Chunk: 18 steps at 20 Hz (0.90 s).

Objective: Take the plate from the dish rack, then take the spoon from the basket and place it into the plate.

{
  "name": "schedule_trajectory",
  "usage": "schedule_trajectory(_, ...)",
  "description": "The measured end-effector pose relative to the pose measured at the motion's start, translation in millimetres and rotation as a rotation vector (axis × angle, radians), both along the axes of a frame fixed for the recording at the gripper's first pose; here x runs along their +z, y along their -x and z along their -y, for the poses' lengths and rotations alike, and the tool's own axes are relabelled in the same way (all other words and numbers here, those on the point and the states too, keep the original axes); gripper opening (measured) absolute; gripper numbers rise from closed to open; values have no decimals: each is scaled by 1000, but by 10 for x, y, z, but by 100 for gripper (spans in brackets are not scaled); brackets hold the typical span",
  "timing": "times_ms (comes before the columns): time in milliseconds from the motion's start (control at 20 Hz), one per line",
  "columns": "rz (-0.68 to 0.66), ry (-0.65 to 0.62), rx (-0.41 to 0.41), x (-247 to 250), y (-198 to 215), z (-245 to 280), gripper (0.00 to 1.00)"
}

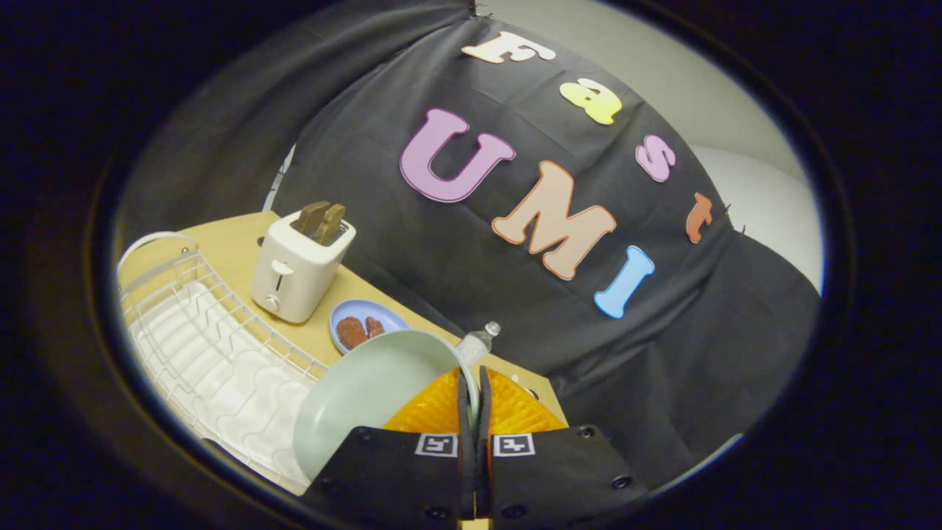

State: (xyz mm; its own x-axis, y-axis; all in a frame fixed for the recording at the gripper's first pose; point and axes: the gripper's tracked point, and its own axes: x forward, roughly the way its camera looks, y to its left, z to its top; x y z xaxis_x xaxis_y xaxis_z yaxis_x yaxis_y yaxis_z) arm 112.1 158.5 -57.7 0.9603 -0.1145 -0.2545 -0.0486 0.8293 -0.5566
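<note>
My gripper (473, 386) is shut on the rim of a pale green plate (368, 397), both fingers pinching its edge. The plate hangs tilted in the air, just above the near end of the white wire dish rack (213, 346). Behind the fingers lies an orange basket (515, 412), mostly hidden by the gripper body; a spoon inside it cannot be made out.
A white toaster (298, 269) with two brown slices stands on the wooden table (235, 243) beyond the rack. A small blue plate (364, 324) with brown food sits next to it. A clear plastic bottle (477, 342) stands just beyond the fingertips.
</note>
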Motion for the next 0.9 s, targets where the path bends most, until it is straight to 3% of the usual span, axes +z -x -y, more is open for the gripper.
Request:
schedule_trajectory(400,-8,-73,-21,122,287,608,4)
schedule_trajectory(700,-51,-253,-69,43,561,1234,4)
schedule_trajectory(900,-87,-301,-84,-62,647,1568,4)
